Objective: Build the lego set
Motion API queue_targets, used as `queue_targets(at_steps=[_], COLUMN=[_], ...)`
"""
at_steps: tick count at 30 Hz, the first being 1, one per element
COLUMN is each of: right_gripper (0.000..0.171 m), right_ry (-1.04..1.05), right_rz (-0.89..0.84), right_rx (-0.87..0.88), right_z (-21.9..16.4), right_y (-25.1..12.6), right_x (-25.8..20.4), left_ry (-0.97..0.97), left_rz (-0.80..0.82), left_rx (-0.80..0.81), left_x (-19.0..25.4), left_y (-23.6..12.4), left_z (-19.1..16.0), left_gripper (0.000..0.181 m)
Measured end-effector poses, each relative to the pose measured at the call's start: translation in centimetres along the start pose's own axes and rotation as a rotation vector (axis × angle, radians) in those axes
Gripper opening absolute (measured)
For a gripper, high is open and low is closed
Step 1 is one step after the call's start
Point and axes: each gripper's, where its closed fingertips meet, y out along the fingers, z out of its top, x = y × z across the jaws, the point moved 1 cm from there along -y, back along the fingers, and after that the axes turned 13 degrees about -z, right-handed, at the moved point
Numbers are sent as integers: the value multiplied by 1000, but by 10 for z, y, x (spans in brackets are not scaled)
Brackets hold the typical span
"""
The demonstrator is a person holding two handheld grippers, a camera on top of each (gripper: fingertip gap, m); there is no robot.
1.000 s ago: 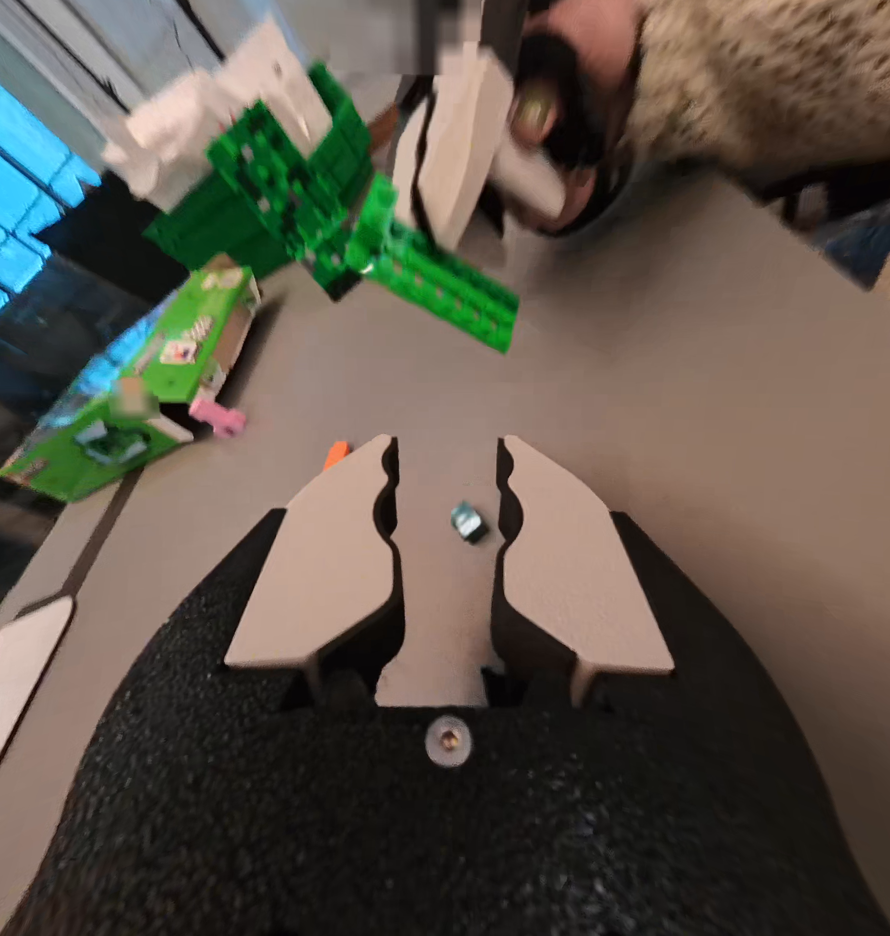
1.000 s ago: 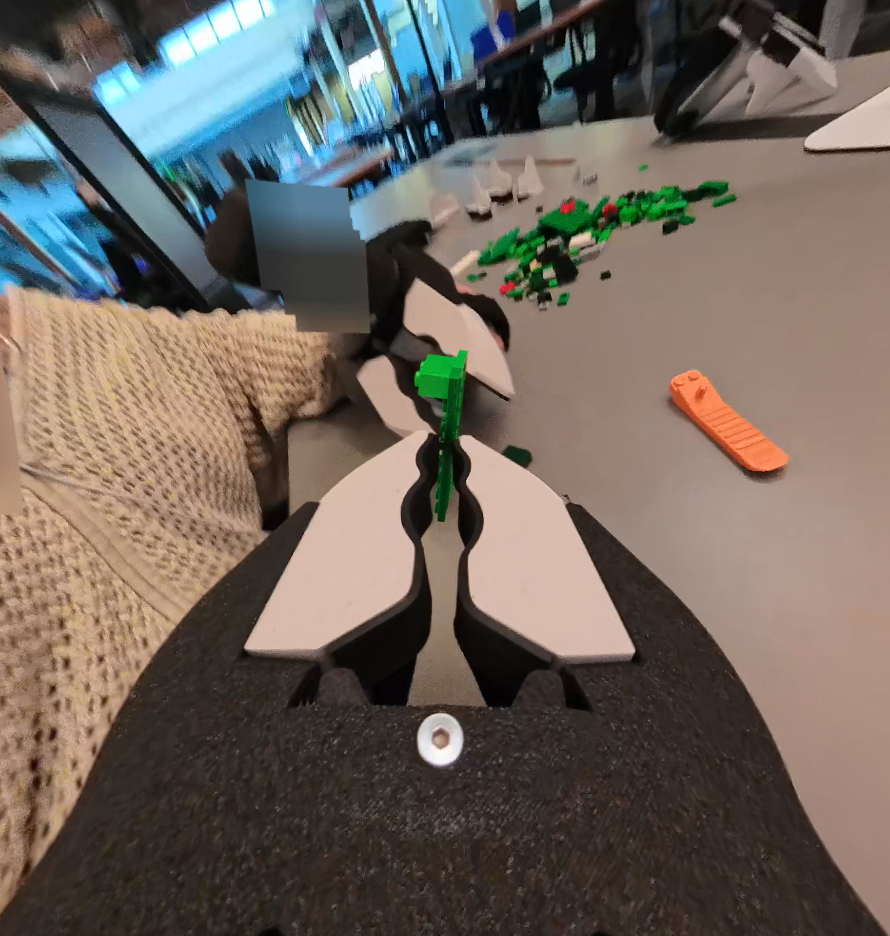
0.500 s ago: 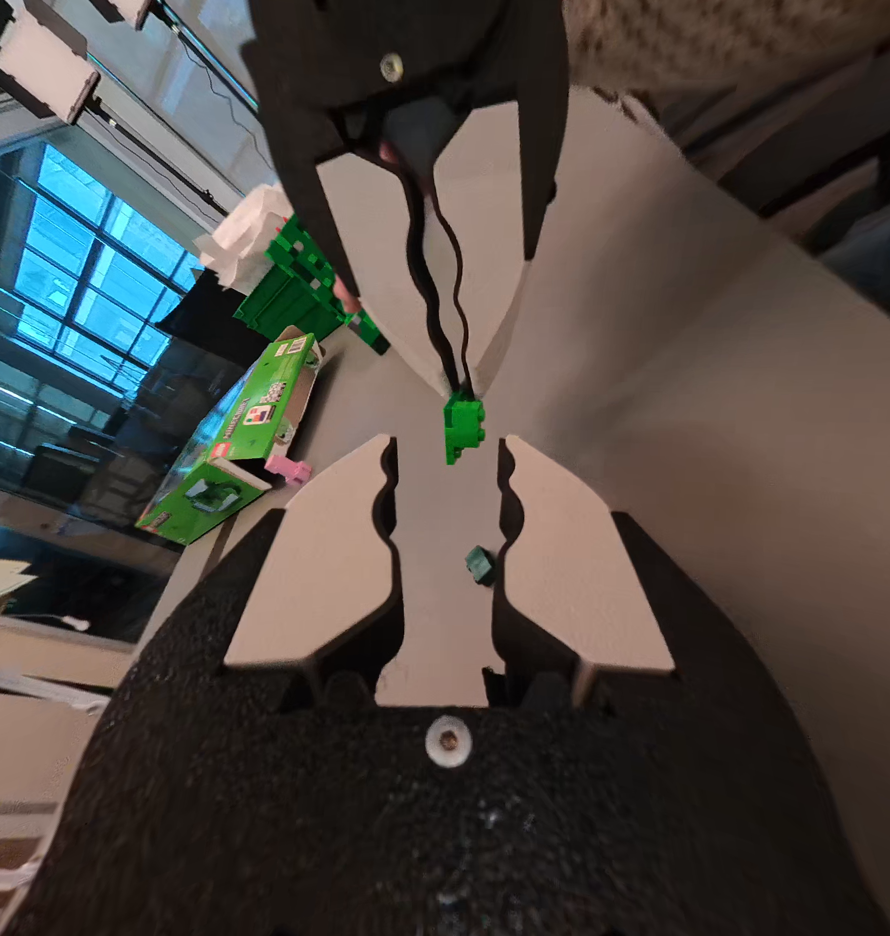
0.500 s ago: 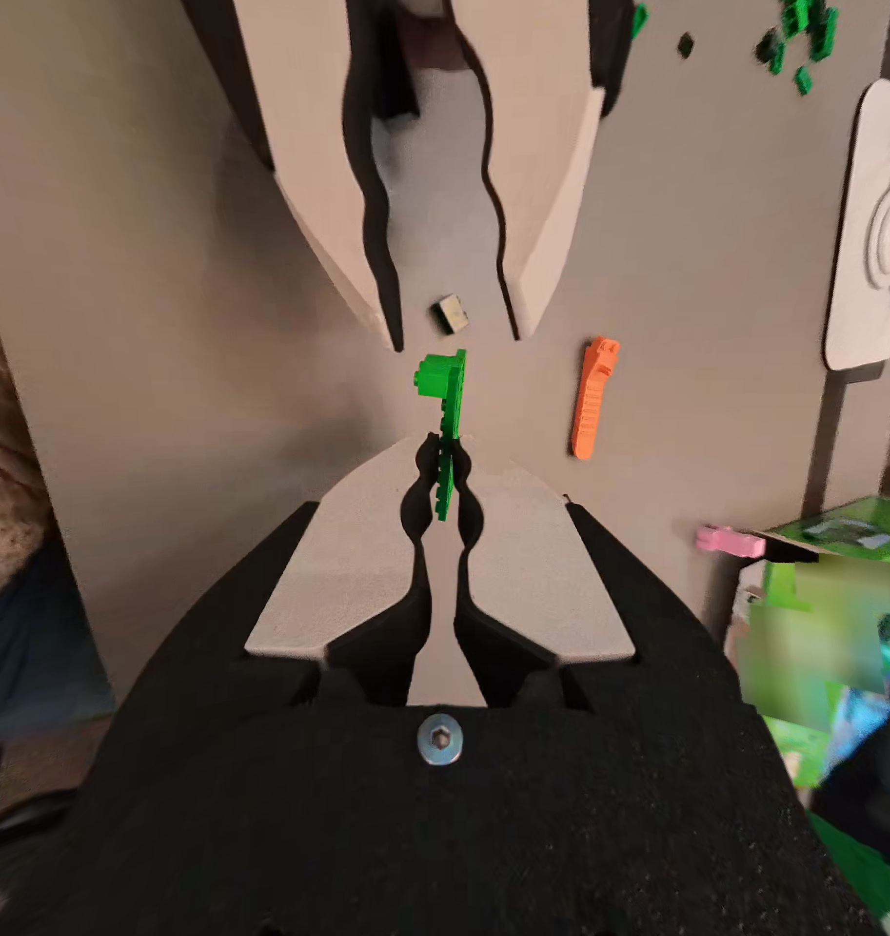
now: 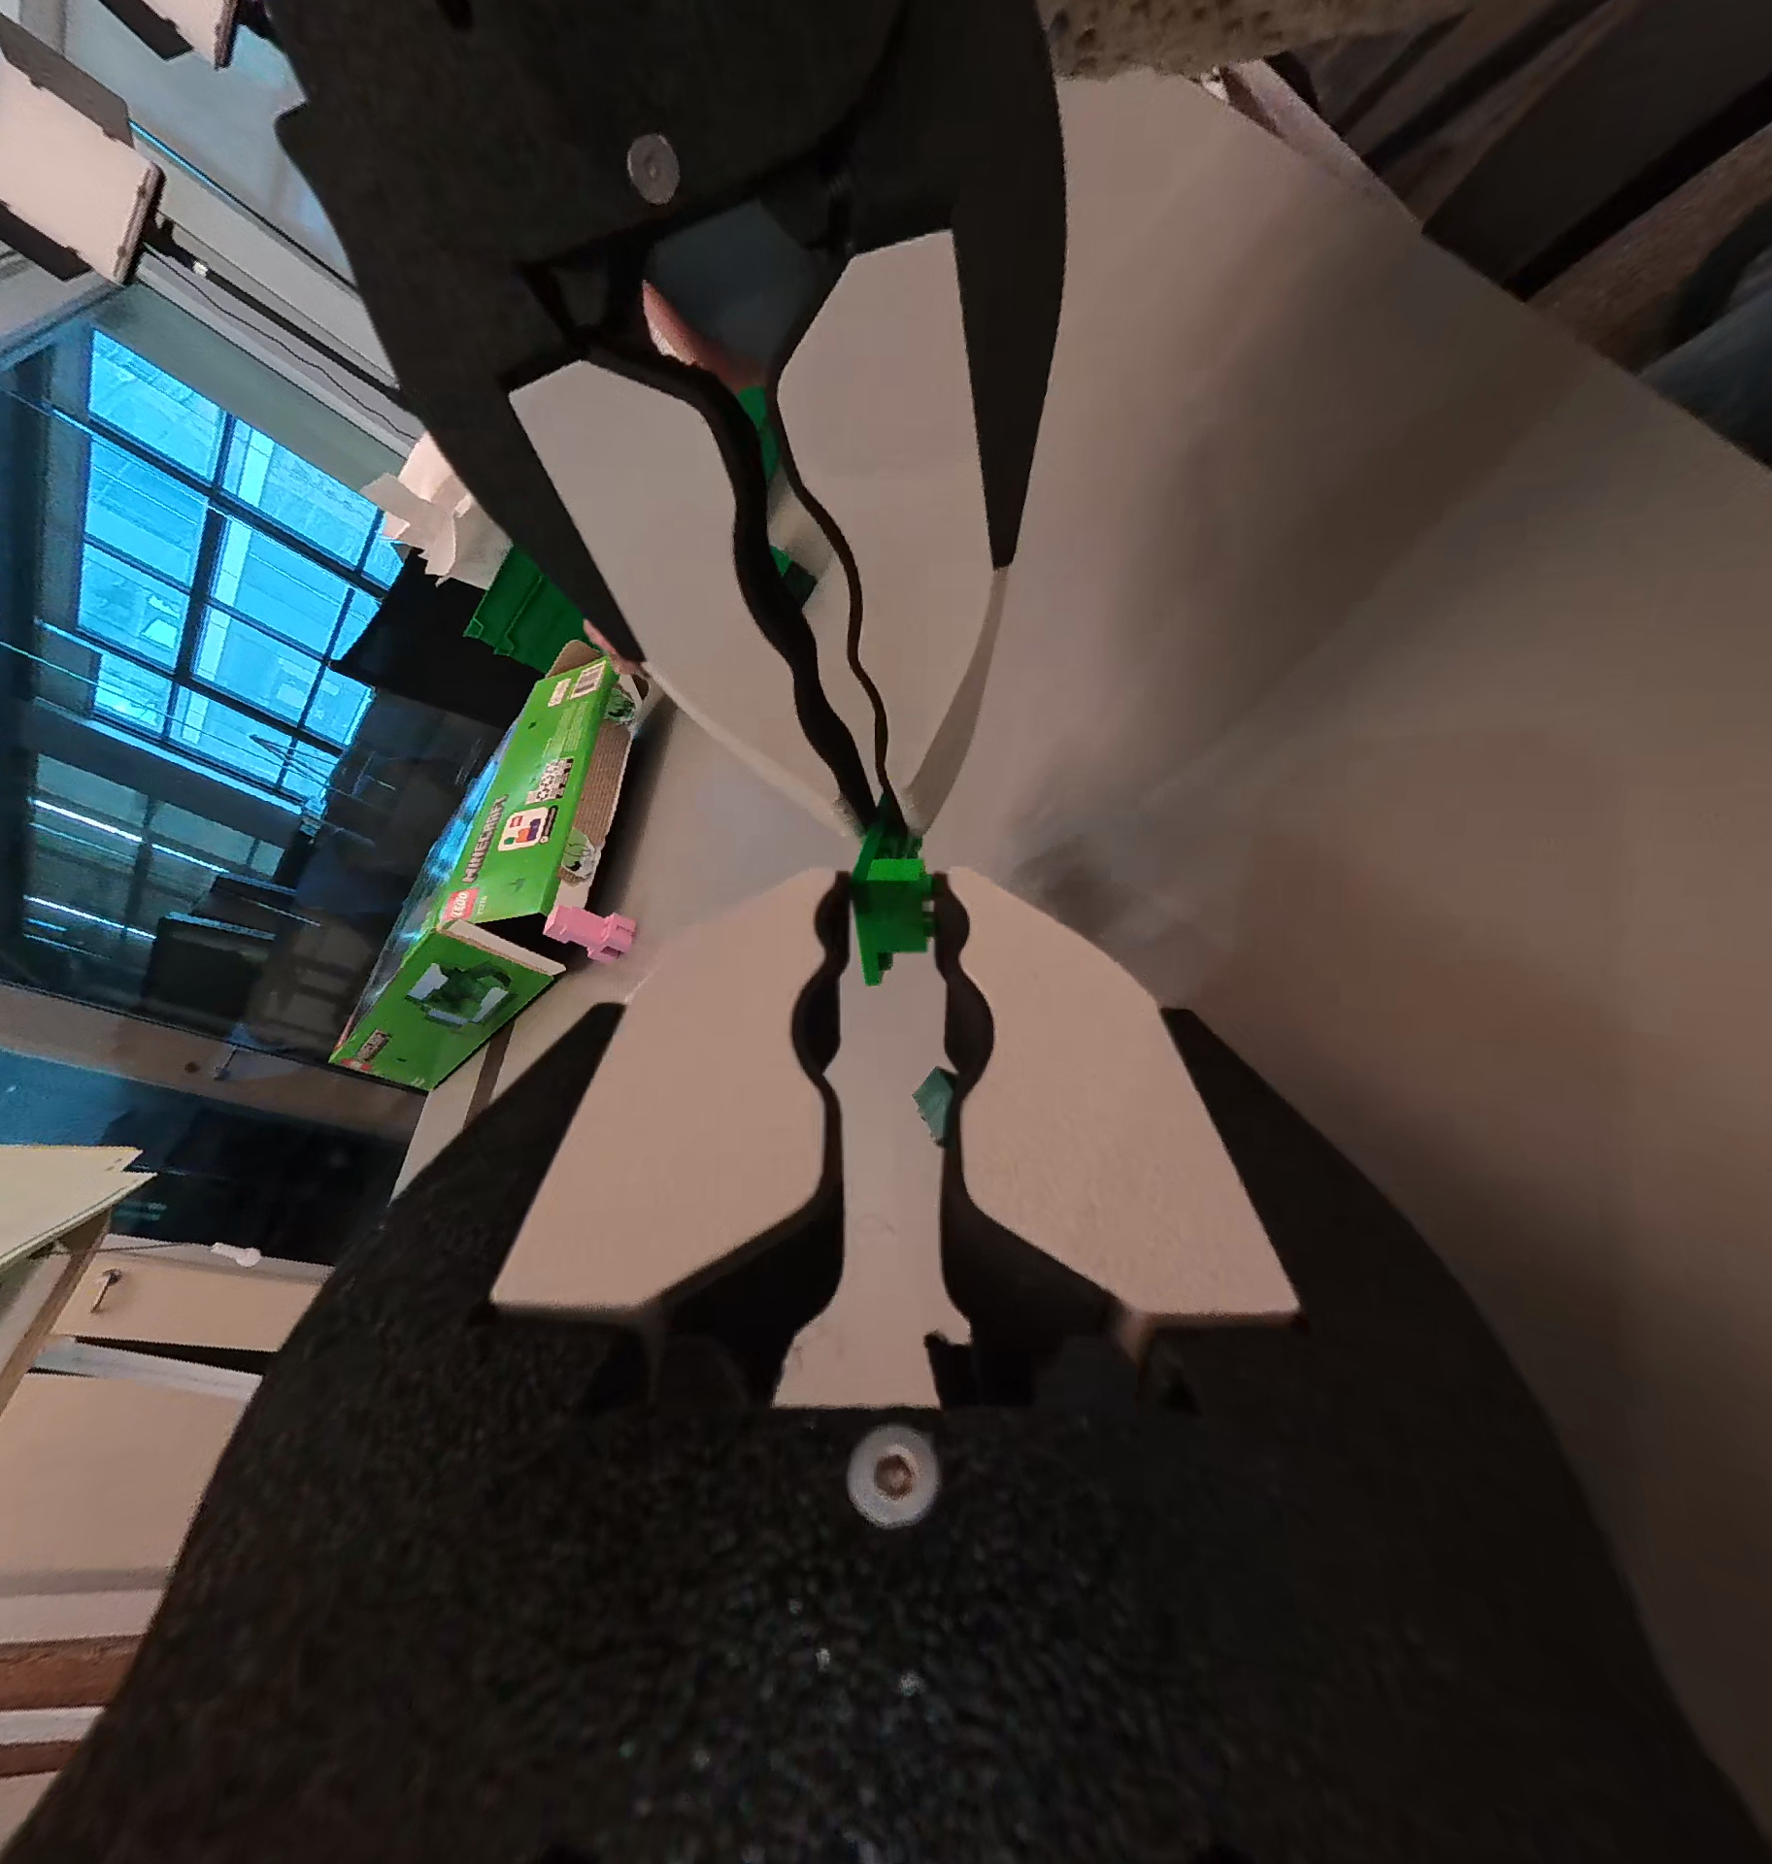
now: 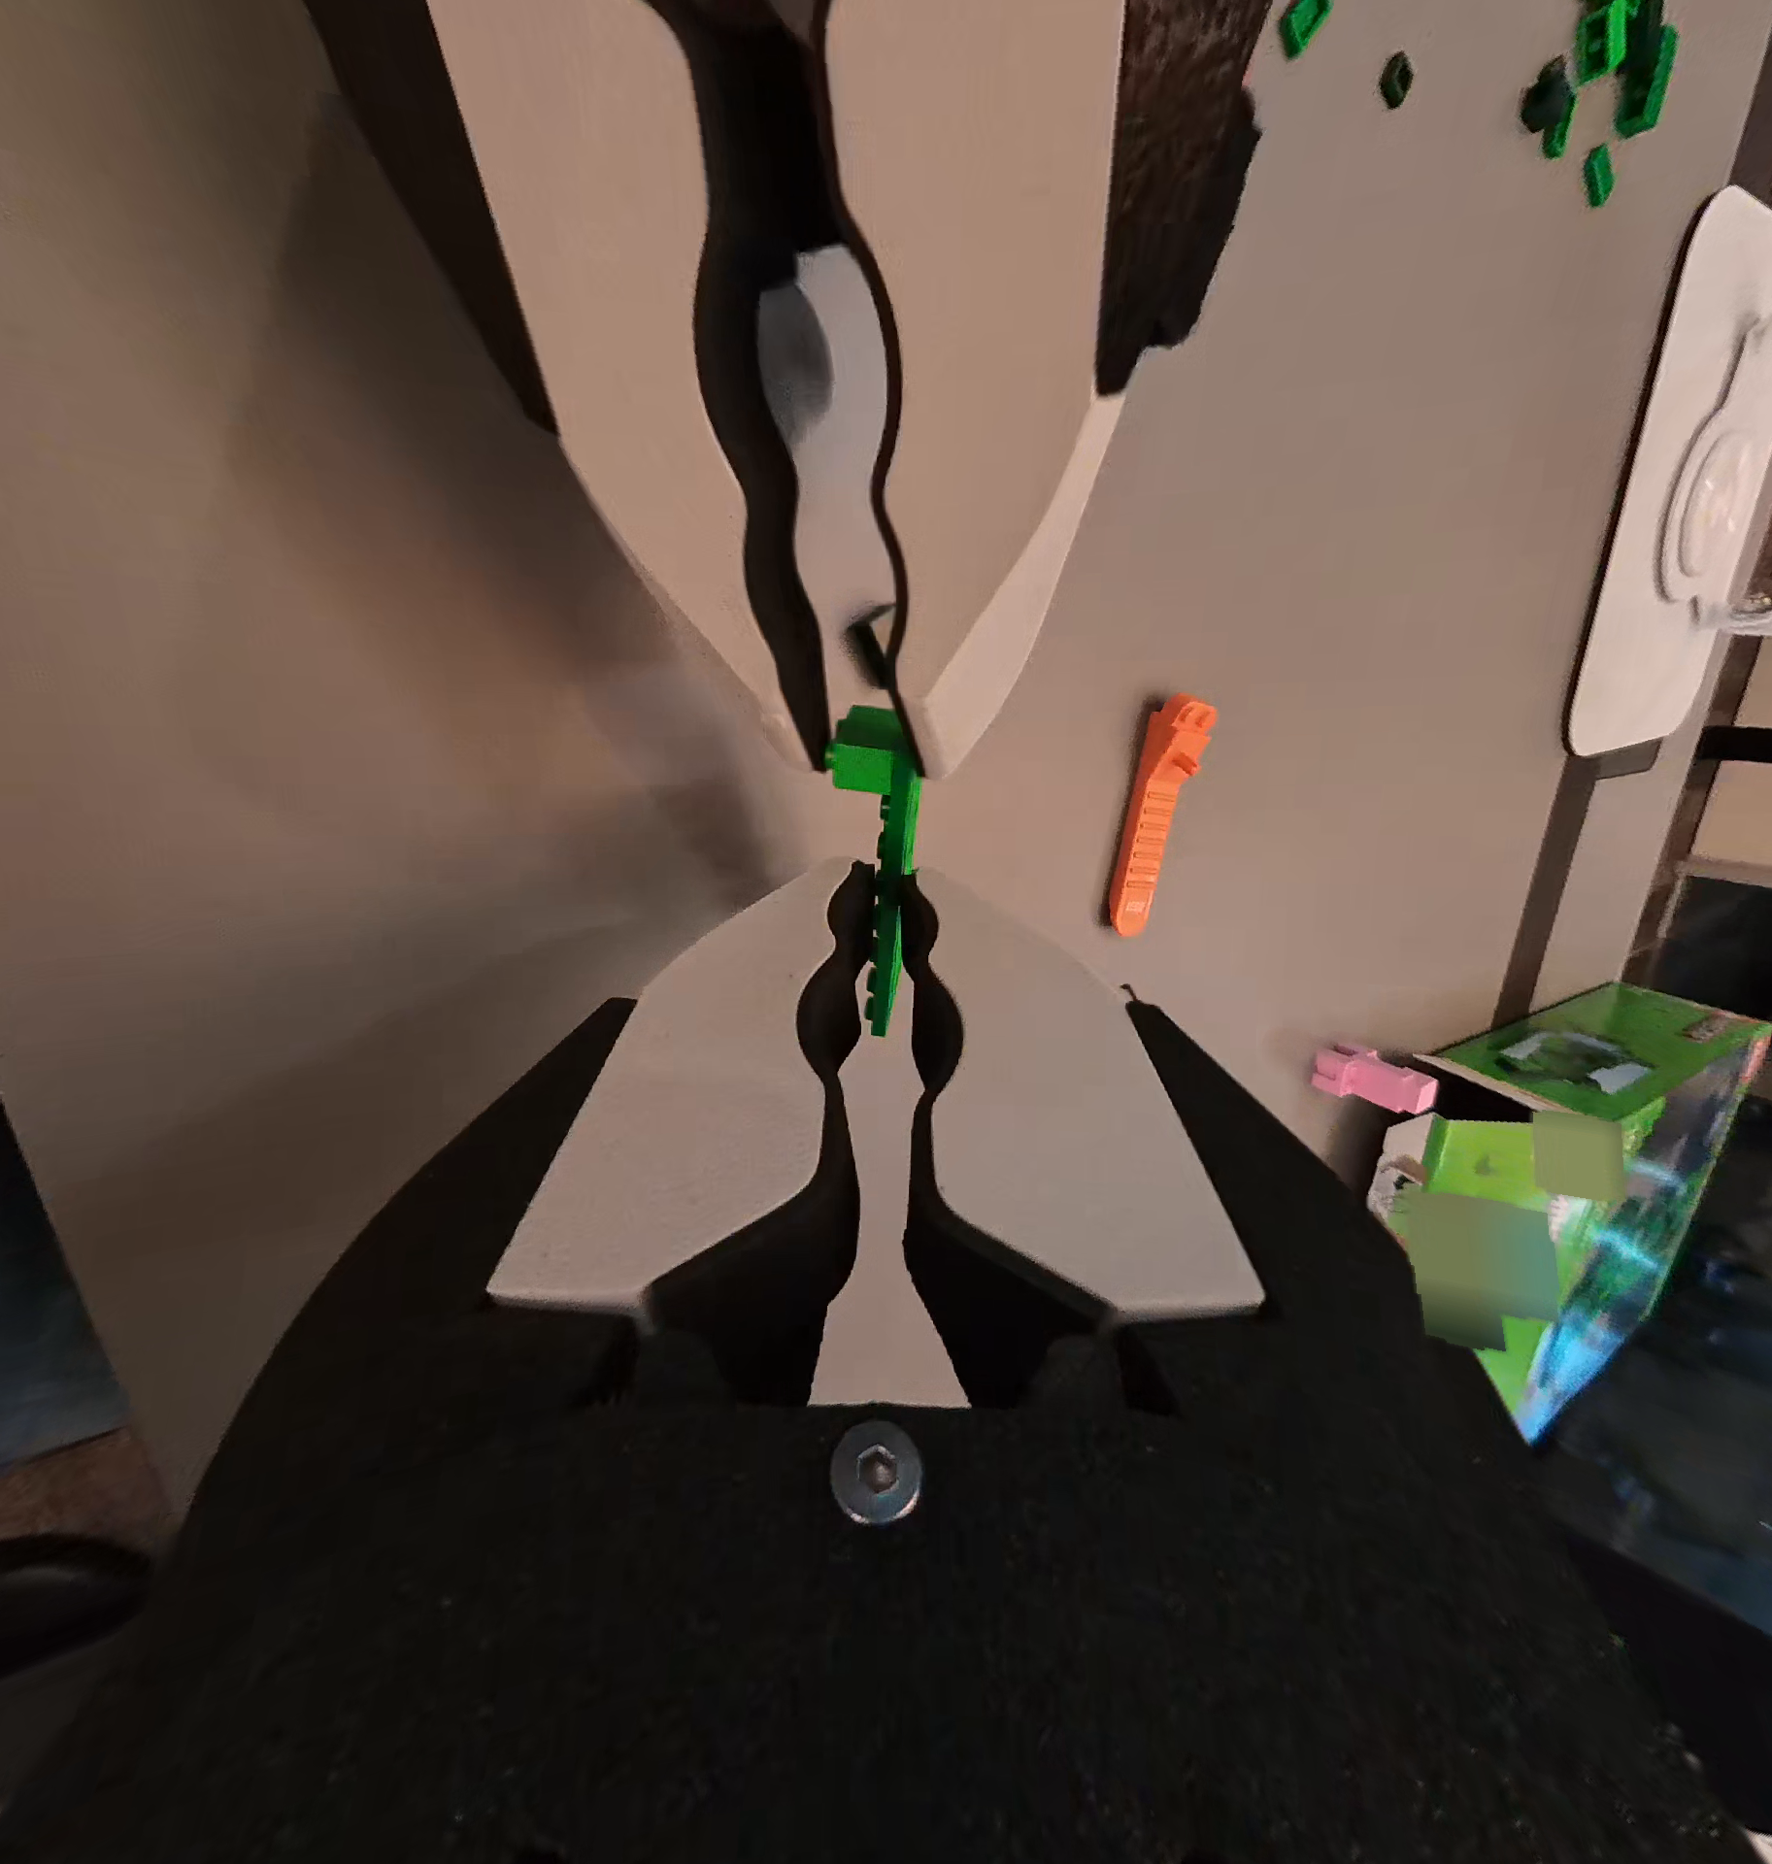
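Observation:
A thin green plate (image 6: 890, 958) with a small green brick (image 6: 861, 751) on its far end is held in the air above the grey table (image 6: 357, 706). My right gripper (image 6: 884, 872) is shut on the plate's near part. My left gripper (image 5: 892, 888) faces it tip to tip, and its fingertips (image 5: 947, 893) are closed on the small green brick (image 5: 892, 908). In the left wrist view my right gripper (image 5: 876, 807) comes in from above. In the right wrist view my left gripper (image 6: 866, 762) comes in from above.
An orange brick separator (image 6: 1159, 817) lies on the table to the right. A pink piece (image 6: 1371, 1077) lies by a green set box (image 6: 1588, 1160). Loose green bricks (image 6: 1608, 81) lie far right, near a white pad (image 6: 1699, 484). A small dark piece (image 5: 930, 1104) lies under the grippers. My left and right fingertips are right by each other. From either gripper's tips it is about 12 cm to the orange brick separator (image 6: 1159, 817).
The grippers have come together tip to tip. My left gripper has narrowed from open onto the small green brick. My right gripper has kept its hold on the plate.

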Motion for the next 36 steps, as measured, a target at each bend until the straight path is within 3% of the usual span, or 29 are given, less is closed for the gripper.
queue_targets(at_steps=[6, 10, 13, 20, 29, 36], right_gripper=[6, 32, 37, 28, 25, 34], right_ry=[9, 99, 238, 648, 570, 589], right_rz=[-58, -146, -204, 84, 230, -97], right_rx=[8, 59, 130, 304, 283, 344], right_z=[2, 0, -6, 4, 18, 17], right_y=[3, -4, -12, -4, 30, 33], right_x=[6, 20, 31, 7, -2, 46], left_ry=[9, -31, -118, -446, -622, -842], left_rz=[17, 90, 154, 305, 273, 133], left_rx=[-35, -36, -13, 135, 228, 285], left_x=[-4, -19, -36, -76, -82, -77], left_y=[-2, -9, -20, -53, -61, -55], left_z=[-2, -9, -18, -45, -51, -64], left_gripper=[14, 14, 14, 14, 14, 14])
